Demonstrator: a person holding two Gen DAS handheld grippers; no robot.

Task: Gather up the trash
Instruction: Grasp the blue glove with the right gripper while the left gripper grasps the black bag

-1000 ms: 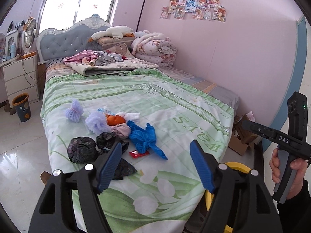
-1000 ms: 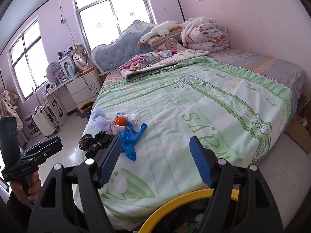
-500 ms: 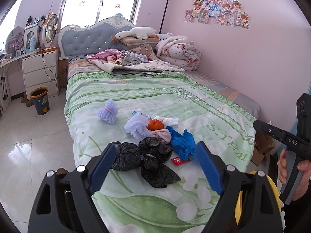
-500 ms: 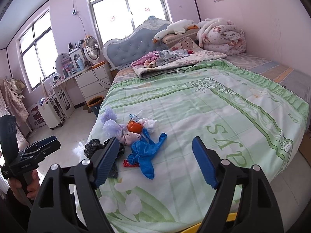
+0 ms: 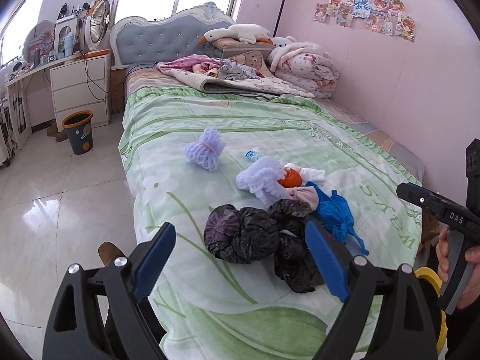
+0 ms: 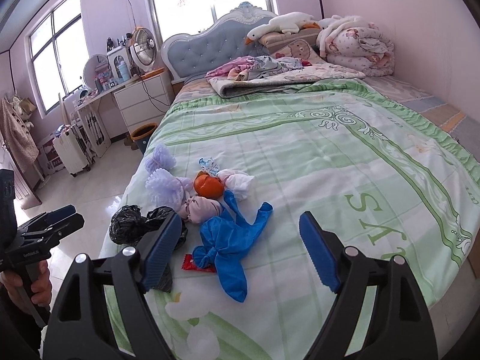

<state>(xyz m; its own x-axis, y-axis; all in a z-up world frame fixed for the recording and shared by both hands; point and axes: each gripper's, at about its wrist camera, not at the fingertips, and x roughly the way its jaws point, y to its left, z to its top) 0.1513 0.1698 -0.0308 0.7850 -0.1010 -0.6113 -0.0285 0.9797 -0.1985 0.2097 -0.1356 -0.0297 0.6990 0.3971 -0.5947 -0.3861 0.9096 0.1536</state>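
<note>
Trash lies in a cluster on the green bedspread [image 5: 270,126] near the foot of the bed: crumpled black bags [image 5: 258,234] [image 6: 132,225], a knotted blue glove [image 5: 336,213] [image 6: 231,240], purple foam nets [image 5: 205,150] [image 6: 168,184], an orange peel [image 5: 289,178] [image 6: 207,184], a pink wad [image 6: 201,208], a white wad [image 6: 238,181] and a red wrapper [image 6: 192,263]. My left gripper [image 5: 240,262] is open and empty, just short of the black bags. My right gripper [image 6: 237,247] is open and empty, above the blue glove.
A yellow-rimmed bin [image 5: 432,282] stands at the foot of the bed, mostly hidden. A small dark bin [image 5: 78,132] stands by the white nightstand [image 5: 81,87]. Folded quilts and a plush goose [image 5: 237,34] lie at the headboard. A white suitcase [image 6: 73,150] stands by the desk.
Both grippers have moved forward and closer over the bed, so the trash cluster looks larger and nearer. The yellow bin has dropped out of the right wrist view. Both jaws stay open.
</note>
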